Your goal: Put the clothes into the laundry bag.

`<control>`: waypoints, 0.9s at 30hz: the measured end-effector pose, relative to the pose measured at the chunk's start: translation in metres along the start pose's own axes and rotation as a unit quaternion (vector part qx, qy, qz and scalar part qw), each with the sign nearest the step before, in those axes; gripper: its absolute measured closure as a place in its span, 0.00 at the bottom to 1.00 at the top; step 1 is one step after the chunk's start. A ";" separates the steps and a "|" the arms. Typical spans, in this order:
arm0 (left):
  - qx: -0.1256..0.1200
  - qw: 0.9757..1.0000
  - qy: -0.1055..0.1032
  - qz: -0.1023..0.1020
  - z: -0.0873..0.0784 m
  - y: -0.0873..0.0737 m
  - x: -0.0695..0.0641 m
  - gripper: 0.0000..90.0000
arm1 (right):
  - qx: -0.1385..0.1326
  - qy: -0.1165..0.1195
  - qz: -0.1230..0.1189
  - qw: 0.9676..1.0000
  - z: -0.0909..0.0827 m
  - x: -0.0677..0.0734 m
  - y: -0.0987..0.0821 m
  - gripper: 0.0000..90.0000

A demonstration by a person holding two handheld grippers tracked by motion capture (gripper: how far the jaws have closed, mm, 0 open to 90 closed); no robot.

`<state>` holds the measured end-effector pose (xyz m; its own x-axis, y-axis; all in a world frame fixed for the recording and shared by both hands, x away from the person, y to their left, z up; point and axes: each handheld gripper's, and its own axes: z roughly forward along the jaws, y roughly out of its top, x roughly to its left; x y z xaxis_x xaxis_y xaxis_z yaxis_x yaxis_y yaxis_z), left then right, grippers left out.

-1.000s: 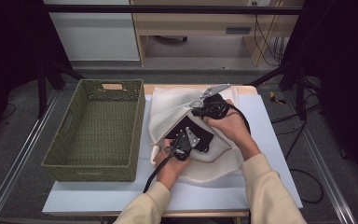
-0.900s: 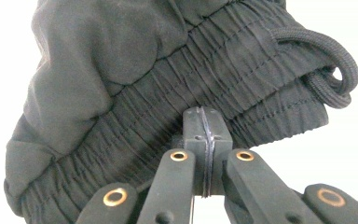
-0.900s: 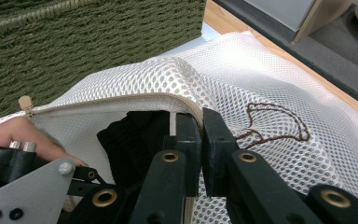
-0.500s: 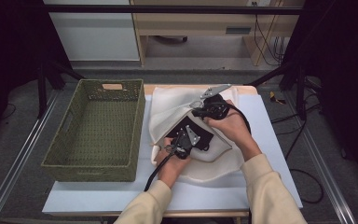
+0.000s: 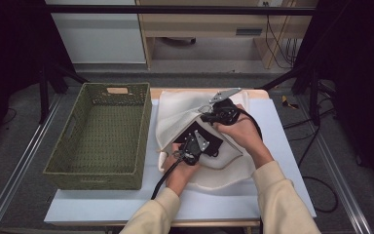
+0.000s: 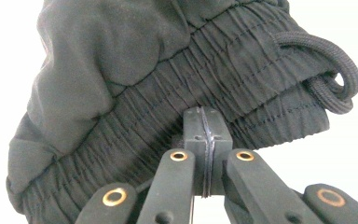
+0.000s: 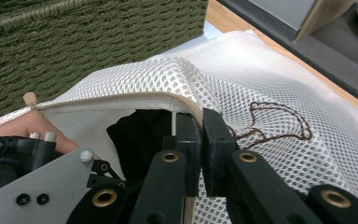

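Note:
A white mesh bag (image 5: 180, 114) lies on the table with its zipped mouth held open. My right gripper (image 5: 203, 120) is shut on the bag's zipper edge (image 7: 121, 98), its jaws (image 7: 200, 126) pinching the mesh (image 7: 270, 79) and lifting it. Inside the mouth sits a black garment (image 5: 215, 142) with an elastic waistband (image 6: 121, 70) and a drawstring (image 6: 331, 70). My left gripper (image 5: 205, 141) reaches into the opening, and its closed jaws (image 6: 206, 122) clamp the garment's waistband. The garment's dark fabric (image 7: 135, 130) shows under the raised edge in the right gripper view.
A green woven basket (image 5: 68, 146) stands at the left of the table, close beside the bag; its wall (image 7: 74, 51) rises just behind the bag's mouth. White table surface (image 5: 282, 131) lies bare to the right and along the front.

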<state>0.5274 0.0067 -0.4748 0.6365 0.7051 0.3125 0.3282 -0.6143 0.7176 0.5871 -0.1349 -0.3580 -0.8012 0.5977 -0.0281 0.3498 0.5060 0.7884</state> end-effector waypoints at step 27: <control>-0.011 1.000 0.013 -0.001 0.003 0.000 0.000 1.00 | 0.002 -0.001 0.000 1.000 -0.001 0.002 -0.001 0.97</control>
<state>0.5288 0.0055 -0.4766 0.6171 0.7153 0.3279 0.3128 -0.6054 0.7319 0.5849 -0.1346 -0.3579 -0.8000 0.5993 -0.0294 0.3522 0.5087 0.7856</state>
